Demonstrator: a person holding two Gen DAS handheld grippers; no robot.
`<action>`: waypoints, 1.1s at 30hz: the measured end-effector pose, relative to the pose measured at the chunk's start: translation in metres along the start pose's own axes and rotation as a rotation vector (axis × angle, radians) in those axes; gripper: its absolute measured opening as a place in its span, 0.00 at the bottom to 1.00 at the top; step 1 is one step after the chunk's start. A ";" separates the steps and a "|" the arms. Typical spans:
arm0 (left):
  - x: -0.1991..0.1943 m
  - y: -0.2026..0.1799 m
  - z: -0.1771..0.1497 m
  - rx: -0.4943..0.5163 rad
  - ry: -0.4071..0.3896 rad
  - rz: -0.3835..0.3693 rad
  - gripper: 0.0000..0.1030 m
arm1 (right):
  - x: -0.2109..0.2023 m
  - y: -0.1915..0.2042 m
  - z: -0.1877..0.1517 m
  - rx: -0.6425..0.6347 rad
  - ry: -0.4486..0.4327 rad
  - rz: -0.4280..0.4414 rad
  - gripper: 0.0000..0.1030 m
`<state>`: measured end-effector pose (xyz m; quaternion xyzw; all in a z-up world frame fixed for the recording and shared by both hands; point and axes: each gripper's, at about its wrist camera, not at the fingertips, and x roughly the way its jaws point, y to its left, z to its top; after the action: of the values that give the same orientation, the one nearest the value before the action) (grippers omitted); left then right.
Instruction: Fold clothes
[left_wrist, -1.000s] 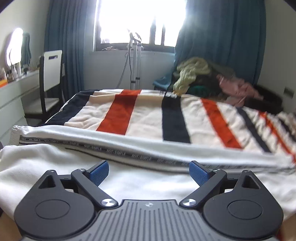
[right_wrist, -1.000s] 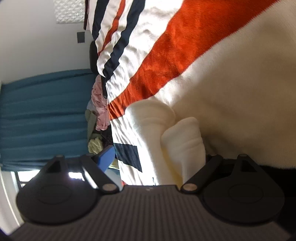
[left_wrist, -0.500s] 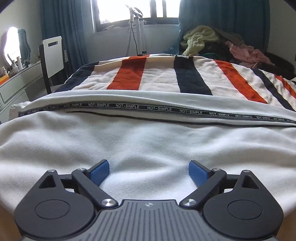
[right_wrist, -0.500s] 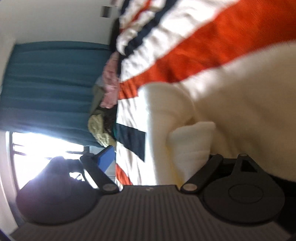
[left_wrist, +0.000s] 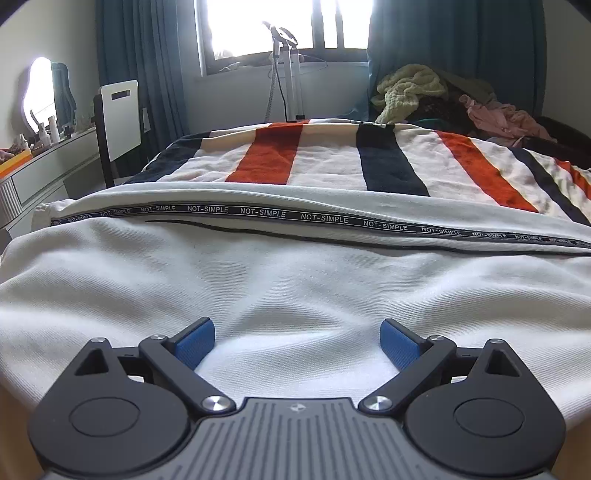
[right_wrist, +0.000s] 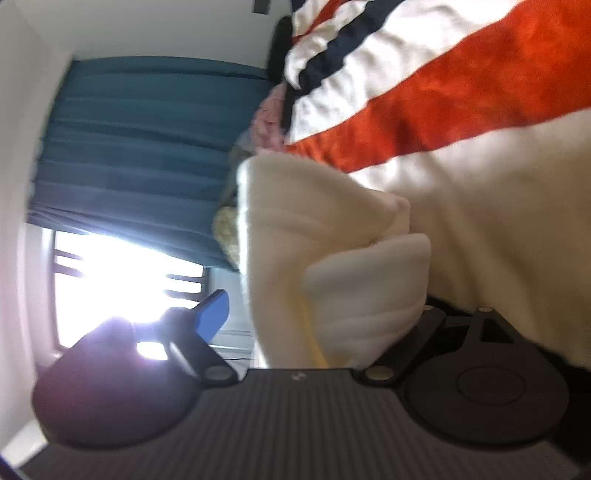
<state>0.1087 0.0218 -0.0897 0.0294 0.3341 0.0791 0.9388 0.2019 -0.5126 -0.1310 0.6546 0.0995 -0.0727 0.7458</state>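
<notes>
Now, the white garment (left_wrist: 295, 295) lies spread across the near end of the bed, on top of the striped blanket (left_wrist: 325, 162), and it looks like soft, thick knit: light, floppy, likely to sag and drag if lifted from one spot. It is off-white with a fine ribbed weave, and a black tape (left_wrist: 280, 214) printed with repeating white words runs along a long seam across it. Shallow wrinkles bunch just ahead of the left gripper (left_wrist: 297, 341), whose jaws stand wide apart with cloth lying between the blue pads but nothing pinched. The right gripper (right_wrist: 314, 314) is rolled onto its side, jaws also spread wide; a ribbed cuff (right_wrist: 369, 295) of the garment sits between them, bunched against the far finger, yet the blue pad (right_wrist: 212, 314) stands clear of it, so no grip there. A hem or cuff edge looks the best place to pinch, where the layers are thick.
</notes>
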 end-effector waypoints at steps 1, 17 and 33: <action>0.000 0.000 0.000 0.001 -0.001 0.002 0.94 | -0.001 -0.003 0.002 0.017 -0.008 -0.025 0.85; -0.002 0.002 0.000 -0.006 0.006 -0.002 0.94 | -0.023 0.039 -0.015 -0.319 -0.128 -0.245 0.18; -0.036 0.041 0.023 -0.194 -0.097 0.049 0.95 | -0.066 0.161 -0.266 -1.483 -0.039 0.119 0.17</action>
<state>0.0908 0.0563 -0.0450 -0.0497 0.2783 0.1325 0.9500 0.1625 -0.2290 0.0071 -0.0177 0.0738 0.0424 0.9962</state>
